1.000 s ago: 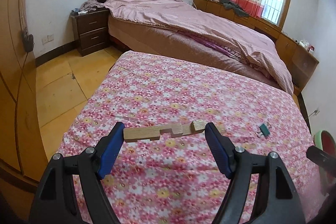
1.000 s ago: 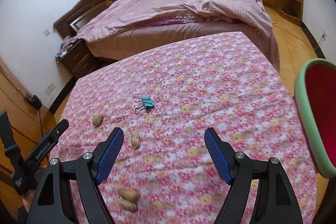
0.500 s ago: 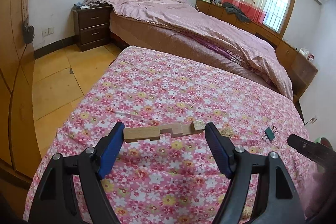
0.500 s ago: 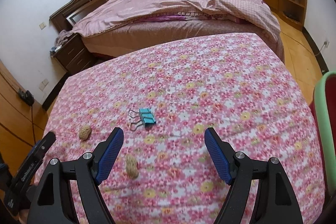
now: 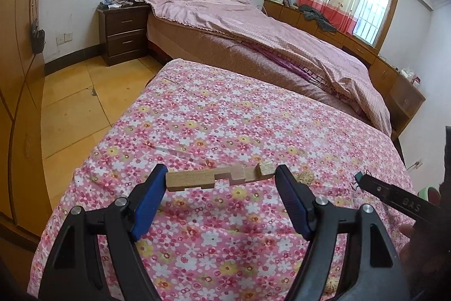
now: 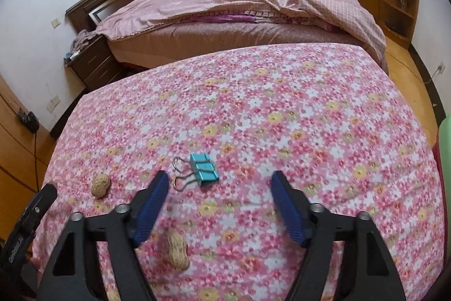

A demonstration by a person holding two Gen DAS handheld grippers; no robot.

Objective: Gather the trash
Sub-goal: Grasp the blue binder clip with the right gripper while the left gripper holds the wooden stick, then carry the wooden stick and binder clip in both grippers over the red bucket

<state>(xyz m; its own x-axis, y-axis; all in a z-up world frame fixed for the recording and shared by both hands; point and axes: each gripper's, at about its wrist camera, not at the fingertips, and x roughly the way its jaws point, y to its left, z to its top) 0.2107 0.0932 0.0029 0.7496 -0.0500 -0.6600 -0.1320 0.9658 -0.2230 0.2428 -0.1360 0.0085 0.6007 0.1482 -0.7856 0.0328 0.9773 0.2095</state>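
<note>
Each hand-held gripper, the left gripper and the right gripper, has a matte black plastic frame with triangular cut-outs and round silver pivot screws. Ribbed blue pads line the jaws. White embossed lettering marks the right gripper's black side.

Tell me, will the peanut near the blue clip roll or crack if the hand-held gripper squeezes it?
The peanut lies flat on the soft flowered cloth, so it probably won't roll far. Its rounded, waisted shell could slip sideways between the pads. The thin, dry-looking shell likely cracks under a hard squeeze.
</note>
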